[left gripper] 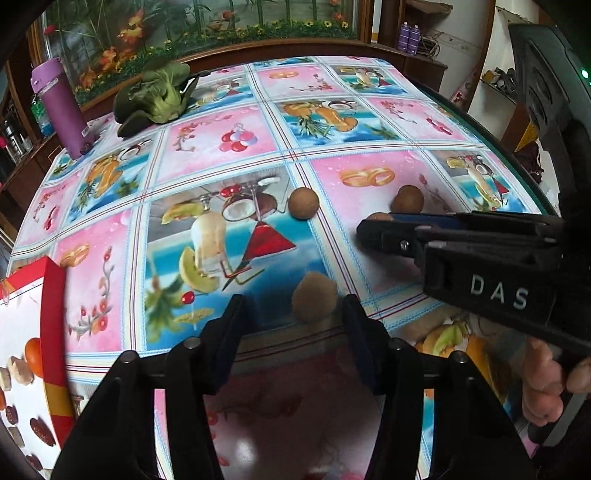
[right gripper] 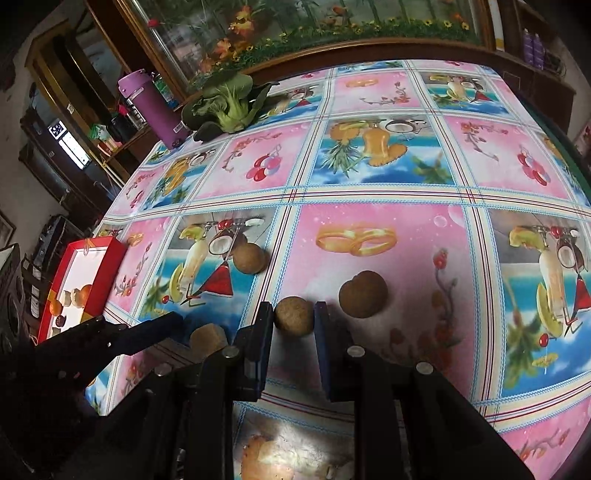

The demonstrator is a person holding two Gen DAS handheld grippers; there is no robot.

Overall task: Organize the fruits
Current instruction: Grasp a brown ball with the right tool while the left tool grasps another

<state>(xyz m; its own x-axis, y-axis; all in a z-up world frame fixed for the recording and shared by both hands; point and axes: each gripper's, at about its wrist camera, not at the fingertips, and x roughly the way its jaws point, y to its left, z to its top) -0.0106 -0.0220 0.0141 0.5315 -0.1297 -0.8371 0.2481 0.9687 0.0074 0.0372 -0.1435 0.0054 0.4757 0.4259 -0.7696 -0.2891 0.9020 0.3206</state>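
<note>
A purple bottle (left gripper: pixel 61 107) stands at the far left corner of the patterned tablecloth (left gripper: pixel 332 110), just beside a leafy bok choy (left gripper: pixel 155 96), before a framed flower painting (left gripper: pixel 207 22).

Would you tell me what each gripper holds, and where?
Right gripper clamps a brown fruit by its sides. Left gripper straddles another fruit, not yet gripped.

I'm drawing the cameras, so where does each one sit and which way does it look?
Left wrist: on the left tongs, looking down across the tablecloth; right tongs and a hand show.
Right wrist: on the right tongs, facing likewise, gripping a brown fruit; left tongs show.
Shared: bok choy, purple bottle, red box.
</note>
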